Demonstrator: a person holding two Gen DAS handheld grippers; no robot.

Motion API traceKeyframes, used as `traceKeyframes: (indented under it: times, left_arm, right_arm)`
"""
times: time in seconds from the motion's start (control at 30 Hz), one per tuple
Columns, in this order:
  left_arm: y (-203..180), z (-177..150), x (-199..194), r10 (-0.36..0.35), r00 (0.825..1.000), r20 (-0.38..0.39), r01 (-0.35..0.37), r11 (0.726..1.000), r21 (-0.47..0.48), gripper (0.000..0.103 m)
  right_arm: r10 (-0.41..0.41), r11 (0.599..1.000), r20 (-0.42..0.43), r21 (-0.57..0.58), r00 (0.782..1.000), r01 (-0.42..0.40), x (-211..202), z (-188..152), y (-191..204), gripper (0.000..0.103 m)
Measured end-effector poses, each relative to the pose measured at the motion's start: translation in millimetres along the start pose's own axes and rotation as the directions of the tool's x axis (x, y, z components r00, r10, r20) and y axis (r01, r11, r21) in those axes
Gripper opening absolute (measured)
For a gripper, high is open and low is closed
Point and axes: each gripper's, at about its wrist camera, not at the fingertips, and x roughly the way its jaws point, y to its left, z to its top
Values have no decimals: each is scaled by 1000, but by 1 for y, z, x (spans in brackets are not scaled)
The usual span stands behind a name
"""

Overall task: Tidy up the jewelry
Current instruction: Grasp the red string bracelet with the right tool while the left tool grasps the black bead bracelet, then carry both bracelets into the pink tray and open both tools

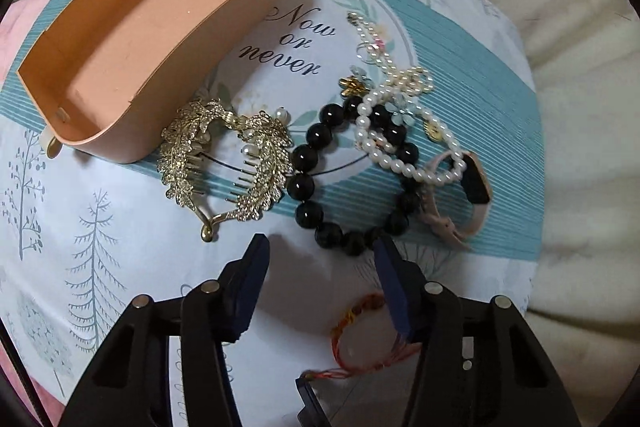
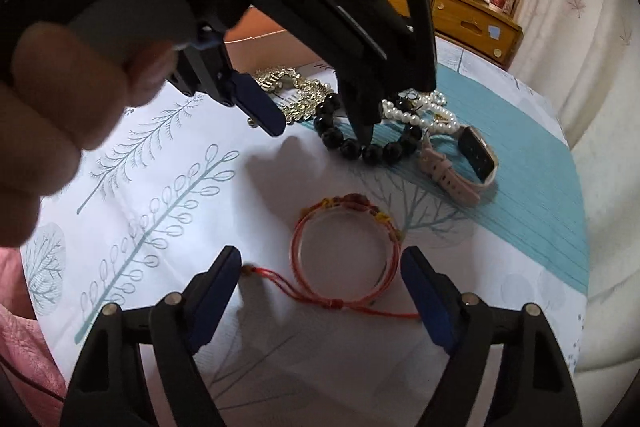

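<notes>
Two close, downward wrist views (shared: black bead bracelet (image 1: 352, 179))

We see both views lit by soft indoor light from above — the pale printed cloth (image 1: 120, 247) reads bright, the corners fall to black. Fisheye bending curves the edges strongly. In the right wrist view a hand (image 2: 60, 131) close to the lens is blurred, and the left gripper (image 2: 320, 131) is a dark mass casting a grey shadow on the cloth. The black beads (image 1: 308, 159) carry small glints; the peach box (image 1: 132, 39) throws a short shadow.
</notes>
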Motion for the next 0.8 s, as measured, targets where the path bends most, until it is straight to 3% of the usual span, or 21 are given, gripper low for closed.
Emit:
traceKeyframes:
  times: [0.1, 0.13, 0.17, 0.27, 0.4, 0.6, 0.8]
  left_arm:
    - [-2, 9, 2, 25, 1000, 3, -25, 999, -21, 43]
    - [-6, 16, 6, 29, 1000, 4, -29, 999, -19, 35]
    - [-8, 19, 7, 37, 999, -2, -37, 999, -15, 34]
    - [-21, 26, 14, 102, 995, -19, -102, 995, 2, 22]
    - [-24, 35, 18, 110, 993, -32, -111, 994, -22, 13]
    - [-11, 31, 7, 97, 995, -37, -97, 995, -3, 12]
    - [-12, 13, -19, 92, 996, -21, -90, 992, 88, 13]
  right_arm:
    - [37, 999, 4, 17, 999, -37, 2, 2, -8, 77]
    - [54, 998, 5, 20, 999, -54, 3, 3, -12, 72]
    - [73, 997, 5, 23, 997, -73, 3, 3, -13, 67]
    - [80, 997, 4, 20, 997, -80, 3, 5, -16, 59]
    - [104, 995, -6, 5, 995, -104, 4, 7, -18, 59]
    - [141, 989, -11, 55, 990, -140, 6, 10, -39, 59]
    - [176, 973, -5, 150, 984, -174, 9, 10, -55, 59]
